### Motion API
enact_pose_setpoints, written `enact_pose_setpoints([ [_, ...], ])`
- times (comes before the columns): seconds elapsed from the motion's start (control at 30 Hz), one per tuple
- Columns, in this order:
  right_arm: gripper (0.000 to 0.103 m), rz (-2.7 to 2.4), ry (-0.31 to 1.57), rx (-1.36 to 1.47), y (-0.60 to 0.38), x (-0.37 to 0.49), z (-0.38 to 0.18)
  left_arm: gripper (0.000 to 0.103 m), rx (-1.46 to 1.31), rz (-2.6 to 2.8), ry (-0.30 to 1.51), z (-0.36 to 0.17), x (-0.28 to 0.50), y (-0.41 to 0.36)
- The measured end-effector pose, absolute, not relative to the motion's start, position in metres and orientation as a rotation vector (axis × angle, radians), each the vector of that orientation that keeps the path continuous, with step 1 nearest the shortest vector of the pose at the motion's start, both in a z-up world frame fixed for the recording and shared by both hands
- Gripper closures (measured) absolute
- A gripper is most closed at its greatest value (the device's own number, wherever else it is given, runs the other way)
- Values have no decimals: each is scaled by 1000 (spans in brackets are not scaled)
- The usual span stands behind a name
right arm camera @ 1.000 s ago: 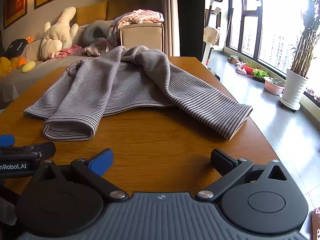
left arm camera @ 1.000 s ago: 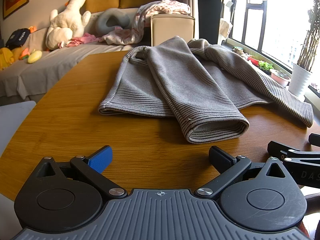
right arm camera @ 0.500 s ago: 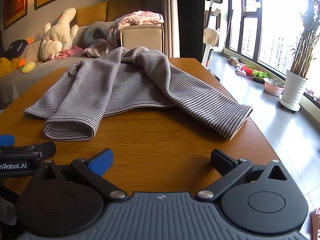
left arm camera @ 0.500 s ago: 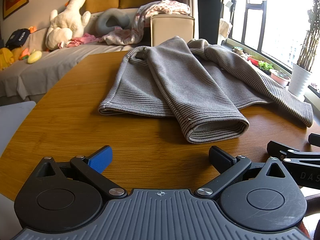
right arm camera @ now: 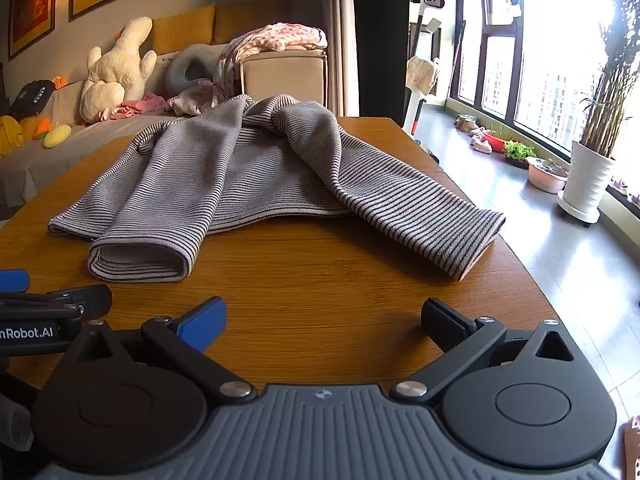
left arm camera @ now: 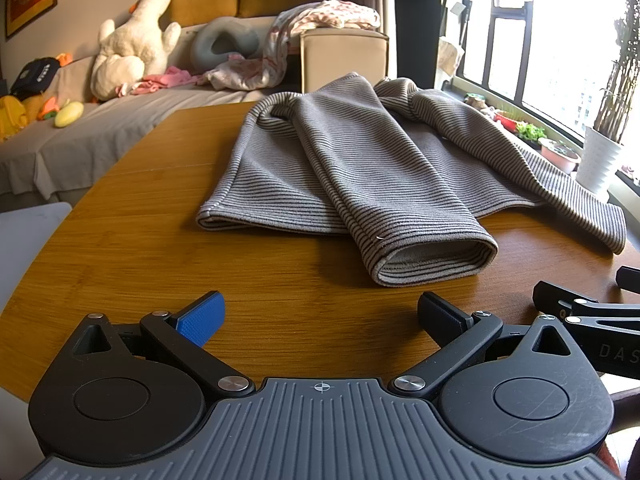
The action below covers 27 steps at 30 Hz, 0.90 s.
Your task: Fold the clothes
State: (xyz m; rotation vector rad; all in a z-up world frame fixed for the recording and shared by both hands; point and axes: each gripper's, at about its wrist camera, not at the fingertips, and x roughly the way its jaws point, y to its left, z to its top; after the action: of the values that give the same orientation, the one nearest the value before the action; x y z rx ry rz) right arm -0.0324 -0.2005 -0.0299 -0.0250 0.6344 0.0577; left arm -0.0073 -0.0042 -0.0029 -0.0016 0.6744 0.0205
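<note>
Your left gripper [left arm camera: 320, 316] sits at the bottom centre of its own view with its fingers spread wide and nothing between them, held over bare wood near the table's front edge. Your right gripper [right arm camera: 324, 318] is the same in its view: fingers wide apart, holding nothing. Each gripper shows at the edge of the other's picture, the right one at the lower right of the left view, the left one at the lower left of the right view.

The striped sweater [left arm camera: 360, 168] lies across the middle of the wooden table [left arm camera: 160, 264], apart from both grippers. In the left view one sleeve [left arm camera: 424, 248] is laid over the body, its open cuff facing you at centre right. The other sleeve [right arm camera: 420, 220] stretches toward the right of the right view, its cuff at the table's edge.

Behind the table, at upper left, a sofa [left arm camera: 100, 136] carries a plush toy [left arm camera: 132, 48] and loose clothes. A white plant pot [right arm camera: 588, 184] stands on the floor at far right.
</note>
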Motion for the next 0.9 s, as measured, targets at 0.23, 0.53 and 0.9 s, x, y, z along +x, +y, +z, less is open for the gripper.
enact_pose_setpoints([
  [0.23,0,61,638,-15,-201,-33,-30,0,-2,21,674,-3,-7,-4],
  [0.53,0,59,633,-22,-201,-33,-30,0,-2,21,674,-3,-7,-4],
  [0.9,0,57,634,-29,-200,-34,-30,0,-2,21,674,-3,-7,-4],
])
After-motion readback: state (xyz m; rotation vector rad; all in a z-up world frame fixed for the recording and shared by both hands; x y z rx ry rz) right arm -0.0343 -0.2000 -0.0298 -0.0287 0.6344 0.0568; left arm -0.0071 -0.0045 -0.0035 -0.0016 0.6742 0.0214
